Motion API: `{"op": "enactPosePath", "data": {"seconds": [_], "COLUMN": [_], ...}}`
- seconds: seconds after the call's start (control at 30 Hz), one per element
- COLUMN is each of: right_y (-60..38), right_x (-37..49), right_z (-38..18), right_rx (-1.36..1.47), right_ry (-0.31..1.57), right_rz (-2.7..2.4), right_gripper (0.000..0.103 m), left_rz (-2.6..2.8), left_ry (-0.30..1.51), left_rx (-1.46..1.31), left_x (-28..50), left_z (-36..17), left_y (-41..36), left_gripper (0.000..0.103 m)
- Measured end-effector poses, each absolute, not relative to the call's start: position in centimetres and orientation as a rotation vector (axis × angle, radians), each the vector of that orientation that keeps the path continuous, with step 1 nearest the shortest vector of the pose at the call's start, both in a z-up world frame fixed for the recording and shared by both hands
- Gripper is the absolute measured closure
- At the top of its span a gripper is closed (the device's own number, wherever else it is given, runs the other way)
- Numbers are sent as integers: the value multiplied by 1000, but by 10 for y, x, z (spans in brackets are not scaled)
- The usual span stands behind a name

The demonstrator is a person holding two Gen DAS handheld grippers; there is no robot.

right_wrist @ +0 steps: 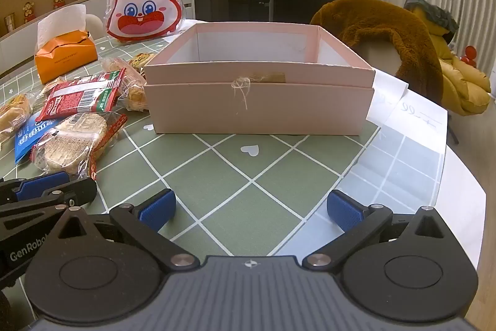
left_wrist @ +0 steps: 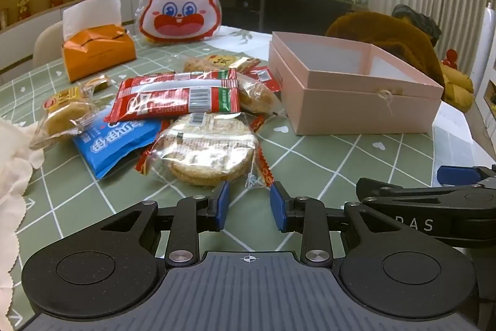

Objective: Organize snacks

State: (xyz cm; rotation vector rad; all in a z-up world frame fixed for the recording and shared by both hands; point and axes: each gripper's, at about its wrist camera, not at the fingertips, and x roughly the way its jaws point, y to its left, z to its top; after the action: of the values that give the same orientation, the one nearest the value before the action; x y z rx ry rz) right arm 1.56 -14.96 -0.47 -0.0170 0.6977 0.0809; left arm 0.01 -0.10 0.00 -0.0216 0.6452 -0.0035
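Grippers came first in both views, each with black arms and blue pads. The left gripper (left_wrist: 249, 205) hovered low over the green checked tablecloth (left_wrist: 310, 163), its jaws narrowed but apart, nothing between them; their tips sat just short of a clear-wrapped pack of round rice crackers (left_wrist: 209, 151). The right gripper (right_wrist: 251, 208) had its jaws spread wide over bare cloth, nothing in them, and pointed toward the pink box (right_wrist: 259, 95).

Beyond the left gripper the snacks lay in a loose heap. A blue packet (left_wrist: 113, 141) was partly tucked under the cracker pack and under a red-and-white packet (left_wrist: 179, 96) that lay across the pile. To the left sat a small wrapped cake (left_wrist: 63, 117), and further wrapped pastries (left_wrist: 223, 64) lay behind the red packet, near the box's left wall.

The pink box stood open to the right of the heap, seated in its own lid, a bit of twine (right_wrist: 241, 86) on its front; no snacks showed inside it.

Farther back stood an orange tissue box (left_wrist: 97, 53) and a rabbit-face bag (left_wrist: 181, 5), and a brown fleece (right_wrist: 390, 27) hung over a chair behind the box.
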Motion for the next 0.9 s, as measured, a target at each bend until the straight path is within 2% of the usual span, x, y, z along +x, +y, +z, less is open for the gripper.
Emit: {"op": "enactPosePath", "data": {"seconds": [0.9], "right_y": [-150], "right_x": [16], "right_z": [-5], "right_rx": [-20], "right_ry": [698], "right_rz": [80], "right_gripper": [0], "left_rz": [-4], "left_ry": [645], "left_rx": [-24], "left_x": [2], "left_z": [2], "left_y": [-4], "left_gripper": [69]}}
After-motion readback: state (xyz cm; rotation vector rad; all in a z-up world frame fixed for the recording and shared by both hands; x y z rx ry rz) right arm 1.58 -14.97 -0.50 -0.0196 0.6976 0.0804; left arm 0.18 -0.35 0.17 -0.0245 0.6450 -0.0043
